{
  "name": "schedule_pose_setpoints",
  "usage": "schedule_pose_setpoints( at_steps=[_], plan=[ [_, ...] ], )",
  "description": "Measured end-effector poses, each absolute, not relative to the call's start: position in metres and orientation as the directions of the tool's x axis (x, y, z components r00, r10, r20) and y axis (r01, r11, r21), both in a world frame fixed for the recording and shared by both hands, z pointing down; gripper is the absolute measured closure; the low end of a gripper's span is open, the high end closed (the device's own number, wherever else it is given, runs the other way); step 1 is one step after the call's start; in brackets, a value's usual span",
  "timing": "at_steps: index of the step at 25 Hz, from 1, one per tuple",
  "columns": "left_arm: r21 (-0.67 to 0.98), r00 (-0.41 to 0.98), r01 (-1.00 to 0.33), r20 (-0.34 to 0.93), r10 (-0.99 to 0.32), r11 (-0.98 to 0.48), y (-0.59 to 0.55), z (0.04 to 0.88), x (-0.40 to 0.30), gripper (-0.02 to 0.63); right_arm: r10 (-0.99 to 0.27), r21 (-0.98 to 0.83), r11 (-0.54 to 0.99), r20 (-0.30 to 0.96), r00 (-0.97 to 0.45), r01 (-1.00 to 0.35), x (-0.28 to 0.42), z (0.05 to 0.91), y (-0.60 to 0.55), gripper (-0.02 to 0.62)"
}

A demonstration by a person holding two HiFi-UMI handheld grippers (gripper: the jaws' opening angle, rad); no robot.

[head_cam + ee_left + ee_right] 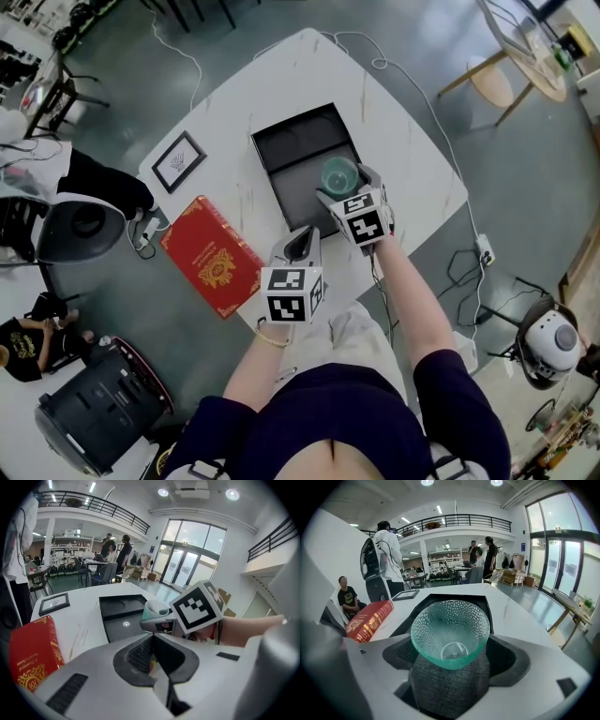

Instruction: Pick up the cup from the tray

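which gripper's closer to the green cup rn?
Right. The right gripper, jaws open, flanks the cup at the tray; the left gripper, shut, sits near the table edge, short of the tray.

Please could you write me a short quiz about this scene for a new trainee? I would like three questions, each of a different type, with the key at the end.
1. True or false: the left hand-held gripper has its jaws together, with nothing between them.
2. Multiple choice: what stands between the open jaws of the right hand-held gripper?
A) a spoon
B) the green glass cup
C) nothing
3. Fill the gap: the red book lies on the white ___.

Key: 1 true; 2 B; 3 table.
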State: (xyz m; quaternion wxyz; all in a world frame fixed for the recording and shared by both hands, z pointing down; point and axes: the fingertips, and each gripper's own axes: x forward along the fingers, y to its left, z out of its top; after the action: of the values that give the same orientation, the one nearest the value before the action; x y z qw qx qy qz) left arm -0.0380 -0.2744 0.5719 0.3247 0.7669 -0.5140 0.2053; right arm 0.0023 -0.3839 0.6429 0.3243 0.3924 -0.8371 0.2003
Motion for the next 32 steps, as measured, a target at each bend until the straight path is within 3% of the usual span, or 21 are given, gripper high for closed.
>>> schedule_pose_setpoints(
  at_steps=[21, 32],
  plan=[
    [0.282, 0.393, -0.919, 0.656, -0.644, -0.274, -0.272, 0.575, -0.034, 0.597, -0.536, -0.039, 0.605, 0.719, -0.442, -0.795, 0.009, 0.658, -0.388, 0.222],
    [0.279, 0.382, -0.924, 0.626, -0.680, -0.262, -0.266, 0.557, -0.040, 0.597, -0.555, -0.057, 0.597, 0.692, -0.463, -0.800, 0.012, 0.621, -0.350, 0.224]
  ],
)
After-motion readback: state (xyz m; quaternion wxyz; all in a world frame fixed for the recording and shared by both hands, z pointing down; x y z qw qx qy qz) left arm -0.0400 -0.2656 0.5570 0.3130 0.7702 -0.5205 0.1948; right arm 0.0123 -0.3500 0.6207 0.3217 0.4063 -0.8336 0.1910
